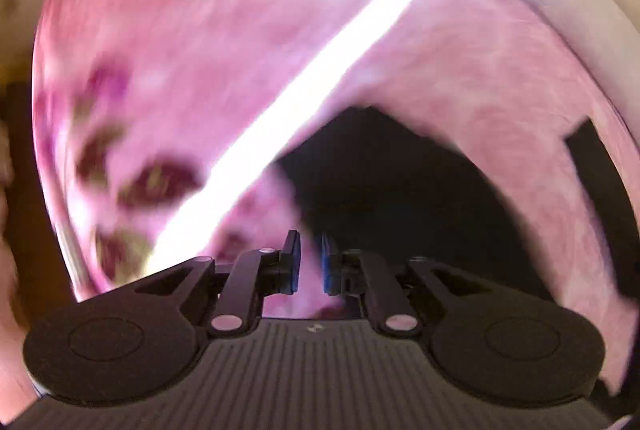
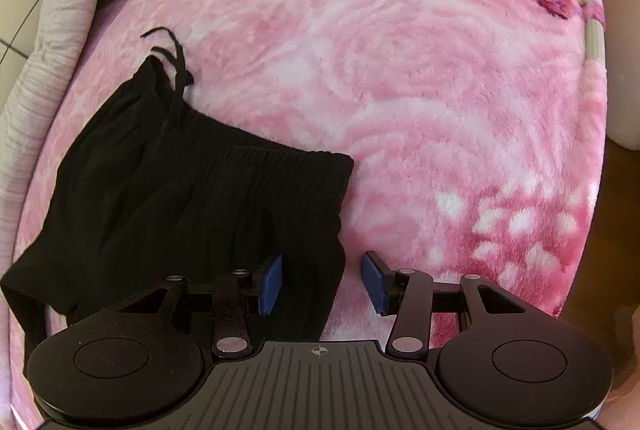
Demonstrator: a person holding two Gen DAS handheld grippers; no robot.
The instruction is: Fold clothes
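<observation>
I see the black shorts (image 2: 192, 198) lying left on the fuzzy pink blanket (image 2: 420, 90), waistband and drawstring pointing away. My left gripper (image 1: 310, 262) has its jaws nearly together, nothing visibly pinched; view blurred. My right gripper (image 2: 322, 282) is spread wide over the shorts' edge.

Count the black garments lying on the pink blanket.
1. The black shorts lie on the pink blanket's left side, at the right gripper. The blurred left view shows black fabric too, probably the same piece.
</observation>
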